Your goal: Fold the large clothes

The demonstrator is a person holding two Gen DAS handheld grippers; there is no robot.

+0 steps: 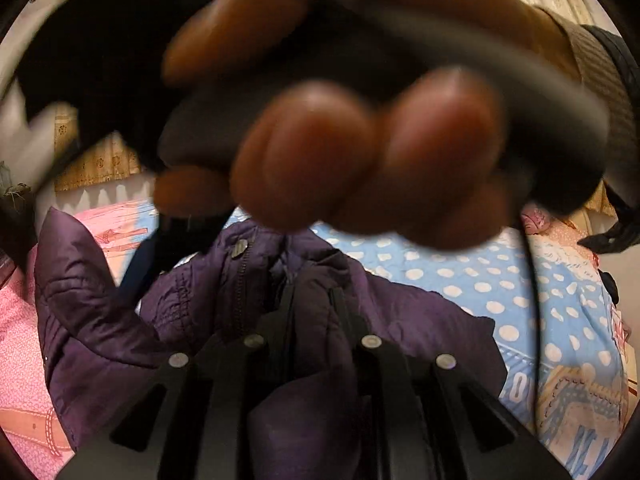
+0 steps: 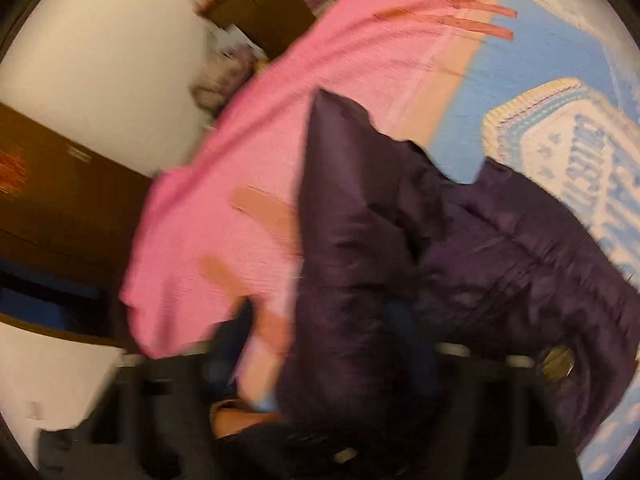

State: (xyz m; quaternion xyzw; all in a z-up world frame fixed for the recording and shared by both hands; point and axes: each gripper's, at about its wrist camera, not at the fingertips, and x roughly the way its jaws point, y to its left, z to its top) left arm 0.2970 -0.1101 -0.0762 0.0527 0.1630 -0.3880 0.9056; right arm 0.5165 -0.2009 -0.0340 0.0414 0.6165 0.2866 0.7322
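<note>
A dark purple padded jacket (image 1: 92, 320) lies crumpled on the bed. In the left wrist view my left gripper (image 1: 314, 292) is shut on a raised fold of it near the zipper. A person's hand (image 1: 320, 152), blurred and close to the lens, fills the upper half and grips a dark handle. The right wrist view is smeared by motion. There the jacket (image 2: 460, 248) spreads from centre to lower right. My right gripper (image 2: 320, 332) points down at it with its fingers apart. The left finger (image 2: 236, 332) is over pink sheet, and a jacket fold lies between the two.
The bed sheet is pink (image 2: 248, 168) on one side and blue with white dots (image 1: 460, 276) on the other. A black cable (image 1: 532, 300) hangs at the right. Brown wooden furniture (image 2: 60, 208) and a shelf (image 2: 272, 4) stand by the white wall past the bed's edge.
</note>
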